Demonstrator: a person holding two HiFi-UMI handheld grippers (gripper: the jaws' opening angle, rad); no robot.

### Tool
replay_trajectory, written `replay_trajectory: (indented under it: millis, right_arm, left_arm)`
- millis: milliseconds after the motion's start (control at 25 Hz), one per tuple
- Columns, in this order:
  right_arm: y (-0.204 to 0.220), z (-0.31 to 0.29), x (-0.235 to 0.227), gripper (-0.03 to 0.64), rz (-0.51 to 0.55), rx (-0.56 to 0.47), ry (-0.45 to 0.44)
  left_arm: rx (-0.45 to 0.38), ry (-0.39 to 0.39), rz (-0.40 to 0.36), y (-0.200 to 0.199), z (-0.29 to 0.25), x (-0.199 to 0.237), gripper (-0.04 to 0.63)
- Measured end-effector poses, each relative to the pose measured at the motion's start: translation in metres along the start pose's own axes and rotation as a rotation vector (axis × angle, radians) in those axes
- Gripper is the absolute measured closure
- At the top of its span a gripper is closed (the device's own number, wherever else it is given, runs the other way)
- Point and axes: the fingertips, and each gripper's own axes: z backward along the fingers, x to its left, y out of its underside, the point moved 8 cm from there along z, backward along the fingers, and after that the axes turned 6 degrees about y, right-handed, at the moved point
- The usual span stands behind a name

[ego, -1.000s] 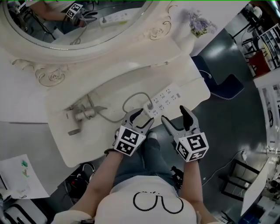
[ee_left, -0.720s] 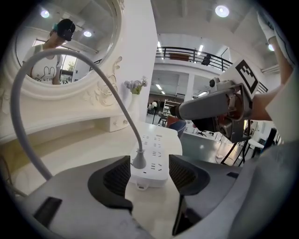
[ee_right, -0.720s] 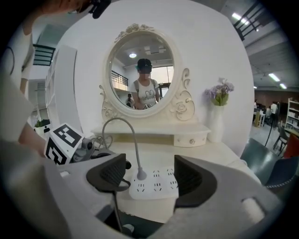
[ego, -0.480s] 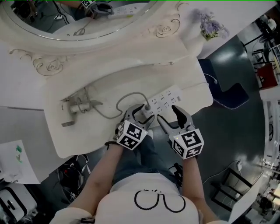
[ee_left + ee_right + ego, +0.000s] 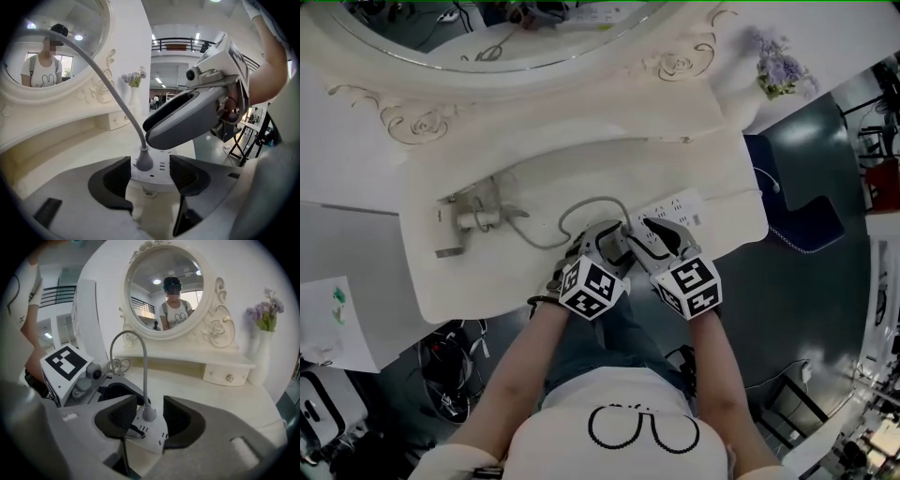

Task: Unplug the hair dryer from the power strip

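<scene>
A white power strip (image 5: 682, 208) lies near the front edge of the cream dressing table (image 5: 572, 169). A grey plug (image 5: 144, 161) stands in its near end, and its cord (image 5: 581, 208) loops left to the hair dryer (image 5: 473, 220). My left gripper (image 5: 150, 176) stands open astride the strip's end (image 5: 157, 172), the plug between its pads. My right gripper (image 5: 150, 419) comes in from the other side with its jaws closing. The plug (image 5: 149, 414) sits between its pads with a gap on each side. In the head view both grippers (image 5: 605, 242) (image 5: 656, 234) meet over the strip.
An oval mirror (image 5: 487, 37) in a carved frame stands behind the table. A white vase of purple flowers (image 5: 778, 70) is at the back right, and a small drawer (image 5: 227, 376) sits under the mirror shelf. The table's front edge lies just under my hands.
Both grippers have come down and drawn together over the strip's plugged end. The right gripper's jaws have narrowed around the plug.
</scene>
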Motion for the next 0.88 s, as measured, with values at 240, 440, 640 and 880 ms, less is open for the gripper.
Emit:
replay_trajectory:
  millis: [240,440,640,880]
  right_arm:
    - [0.004,-0.03,0.004,0.492,0.153,0.097,-0.129]
    - [0.005,-0.034,0.0,0.546,0.141,0.13,-0.176]
    - [0.004,-0.029,0.004,0.561,0.148,0.101,-0.132]
    - [0.004,-0.03,0.0,0.563,0.072,0.086,-0.153]
  left_arm:
    - [0.0,0.004,-0.007,0.0,0.0,0.002,0.341]
    - [0.012,0.006,-0.004,0.001,0.0,0.002,0.341]
    - [0.035,0.007,0.001,-0.002,0.0,0.001,0.341]
    - [0.053,0.015,0.012,-0.004,0.001,0.003,0.341]
